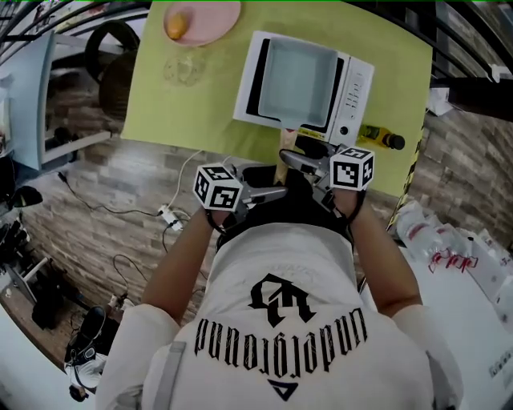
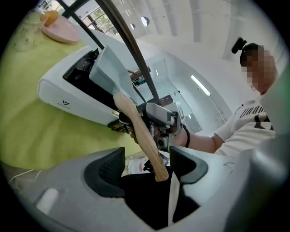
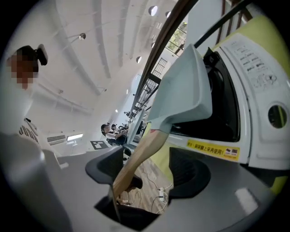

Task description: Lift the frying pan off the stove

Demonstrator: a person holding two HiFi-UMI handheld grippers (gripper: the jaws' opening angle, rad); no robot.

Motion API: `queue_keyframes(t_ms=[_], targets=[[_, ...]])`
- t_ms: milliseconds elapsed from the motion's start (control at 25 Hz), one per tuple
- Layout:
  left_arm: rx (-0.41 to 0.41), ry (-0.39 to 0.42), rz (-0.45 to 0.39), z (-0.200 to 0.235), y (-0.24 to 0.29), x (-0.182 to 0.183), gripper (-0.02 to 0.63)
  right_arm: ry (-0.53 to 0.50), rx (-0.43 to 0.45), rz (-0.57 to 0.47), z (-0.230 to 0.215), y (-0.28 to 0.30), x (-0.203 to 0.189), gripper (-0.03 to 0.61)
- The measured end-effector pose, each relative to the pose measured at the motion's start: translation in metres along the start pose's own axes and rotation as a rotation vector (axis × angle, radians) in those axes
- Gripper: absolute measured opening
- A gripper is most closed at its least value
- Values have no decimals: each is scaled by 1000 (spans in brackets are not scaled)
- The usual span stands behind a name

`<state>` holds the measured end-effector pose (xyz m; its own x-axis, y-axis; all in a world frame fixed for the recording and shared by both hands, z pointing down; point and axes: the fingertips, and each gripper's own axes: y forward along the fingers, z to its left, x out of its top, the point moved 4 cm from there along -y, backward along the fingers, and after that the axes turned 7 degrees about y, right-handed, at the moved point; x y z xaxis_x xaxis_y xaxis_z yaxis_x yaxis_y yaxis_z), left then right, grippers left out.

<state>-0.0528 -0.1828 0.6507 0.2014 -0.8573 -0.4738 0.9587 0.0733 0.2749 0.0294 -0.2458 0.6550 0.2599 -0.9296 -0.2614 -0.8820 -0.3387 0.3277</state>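
A square pale-grey frying pan (image 1: 296, 76) sits on a white stove (image 1: 353, 88) on the yellow-green table (image 1: 160, 112). Its wooden handle (image 1: 281, 170) points toward me. My left gripper (image 1: 268, 193) and right gripper (image 1: 303, 163) face each other at that handle. In the left gripper view the left gripper (image 2: 147, 167) is open, with the handle (image 2: 140, 131) ending between the pads, nearer the right one. In the right gripper view the right gripper (image 3: 145, 174) is also open, and the handle (image 3: 140, 156) runs down close to the left pad. The pan (image 3: 186, 90) stays on the stove (image 3: 253, 104).
A pink plate (image 1: 202, 18) holding an orange item and a clear glass (image 1: 183, 68) stand at the table's far left. A dark-capped bottle (image 1: 381, 138) lies beside the stove's right corner. Cables and a power strip (image 1: 170, 216) lie on the floor at the left; white bags (image 1: 433, 232) are at the right.
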Motion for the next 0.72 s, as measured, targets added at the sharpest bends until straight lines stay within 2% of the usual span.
queue_keyframes(t_ms=[200,400,560,680,720], targets=[[-75,-2,47,2,10,-4,321,56,62,13,-8,11,1,319],[-97,-5,57,4,18,-1,317,102,109,3,-12,21,9,314],[-118,-17,48,6,21,0,280,133,148,12,-14,27,9,293],[-129,8,54,4,22,-2,171,131,172,13,-13,31,9,227],[-128,14,54,4,23,-3,171,134,177,11,-13,31,10,223]])
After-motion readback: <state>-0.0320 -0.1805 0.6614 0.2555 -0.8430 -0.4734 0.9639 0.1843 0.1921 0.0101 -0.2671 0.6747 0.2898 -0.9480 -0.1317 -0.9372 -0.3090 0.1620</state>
